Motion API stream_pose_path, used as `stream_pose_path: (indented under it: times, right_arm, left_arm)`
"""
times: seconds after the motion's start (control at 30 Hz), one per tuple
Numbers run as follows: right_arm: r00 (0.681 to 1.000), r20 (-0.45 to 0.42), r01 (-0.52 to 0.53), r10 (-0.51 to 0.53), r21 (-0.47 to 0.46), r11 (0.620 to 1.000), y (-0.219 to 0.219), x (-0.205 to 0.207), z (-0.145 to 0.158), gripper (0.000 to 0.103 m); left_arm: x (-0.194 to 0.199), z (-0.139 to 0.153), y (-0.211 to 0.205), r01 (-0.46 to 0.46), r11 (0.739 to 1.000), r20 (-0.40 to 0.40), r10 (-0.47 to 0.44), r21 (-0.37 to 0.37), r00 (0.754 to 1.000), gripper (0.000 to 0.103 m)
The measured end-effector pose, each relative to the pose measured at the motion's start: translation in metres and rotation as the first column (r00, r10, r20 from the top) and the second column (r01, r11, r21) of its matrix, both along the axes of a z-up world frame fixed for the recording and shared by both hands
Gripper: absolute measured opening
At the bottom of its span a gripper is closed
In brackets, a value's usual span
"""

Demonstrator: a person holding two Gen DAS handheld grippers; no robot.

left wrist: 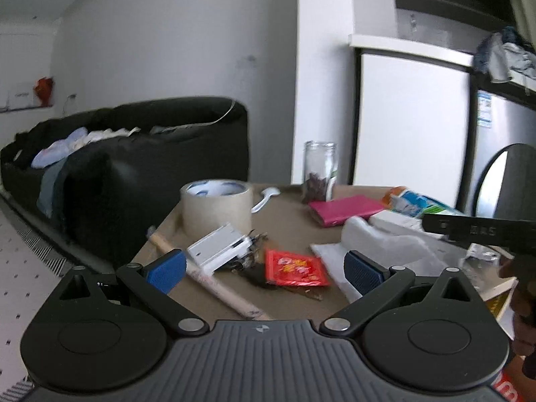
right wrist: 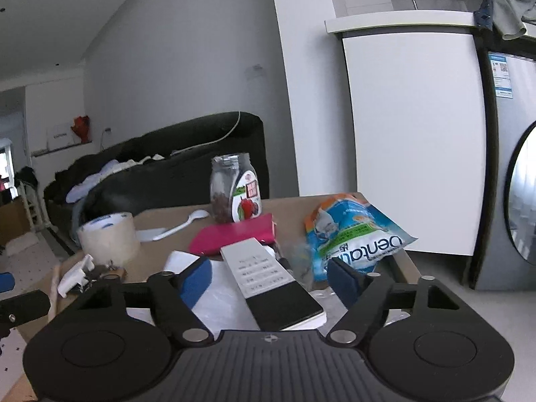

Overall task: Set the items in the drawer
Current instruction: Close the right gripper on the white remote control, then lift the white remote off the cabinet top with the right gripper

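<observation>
A brown table (left wrist: 284,224) holds the loose items; no drawer is in view. My left gripper (left wrist: 264,273) is open just above the near edge. A red packet (left wrist: 294,268), a white plastic piece (left wrist: 217,248) and a wooden stick (left wrist: 214,284) lie ahead of its fingers. My right gripper (right wrist: 269,281) is open too, with a white and black remote (right wrist: 264,268) lying between its blue pads (right wrist: 196,281), untouched as far as I can tell. Behind it are a blue snack bag (right wrist: 351,238), a pink wallet (right wrist: 234,238) and a glass jar (right wrist: 234,187).
A tape roll (left wrist: 217,207) and a white spoon (left wrist: 266,197) sit on the table's left part, with white wrapping (left wrist: 385,244) on the right. A black sofa (left wrist: 150,167) stands behind the table on the left. A white cabinet (right wrist: 412,134) and a grey appliance (right wrist: 502,167) stand to the right.
</observation>
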State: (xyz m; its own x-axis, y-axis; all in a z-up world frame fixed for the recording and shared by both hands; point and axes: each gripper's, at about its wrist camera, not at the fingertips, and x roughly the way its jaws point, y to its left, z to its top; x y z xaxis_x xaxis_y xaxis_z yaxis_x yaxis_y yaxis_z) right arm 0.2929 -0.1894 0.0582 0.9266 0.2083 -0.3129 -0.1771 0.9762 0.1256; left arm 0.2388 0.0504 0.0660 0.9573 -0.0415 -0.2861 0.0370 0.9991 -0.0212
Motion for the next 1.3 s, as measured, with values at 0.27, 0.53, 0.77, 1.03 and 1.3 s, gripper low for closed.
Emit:
stream_pose_path:
  times: [0.27,0.53,0.77,1.03,1.3]
  right_arm:
    - [0.997,-0.07,-0.026,0.026,0.0,1.0,0.002,0.011,-0.01,0.069]
    - [0.996,-0.068,-0.053,0.054,0.01,0.999,-0.001,0.008,-0.013,0.051]
    - [0.996,-0.041,-0.082,0.082,-0.016,0.996,0.003,0.001,-0.011,0.042]
    - [0.997,0.011,-0.078,0.079,-0.04,0.996,0.008,-0.012,-0.006,0.042]
    - [0.99,0.126,-0.062,0.07,-0.061,0.996,0.011,-0.034,0.005,0.041]
  left_arm:
    - [0.008,-0.003,0.002,0.024,0.999,-0.05,-0.025,-0.036,0.998,0.103]
    - [0.015,-0.006,0.012,0.018,0.994,-0.103,-0.029,-0.105,0.994,0.103]
    - [0.003,-0.002,0.013,0.023,0.994,-0.024,-0.025,-0.105,0.999,0.103]
    - [0.002,-0.002,0.018,0.015,0.992,-0.029,-0.019,-0.127,0.999,0.103]
    - [-0.007,0.001,0.024,-0.005,0.988,0.023,0.009,-0.153,1.0,0.103]
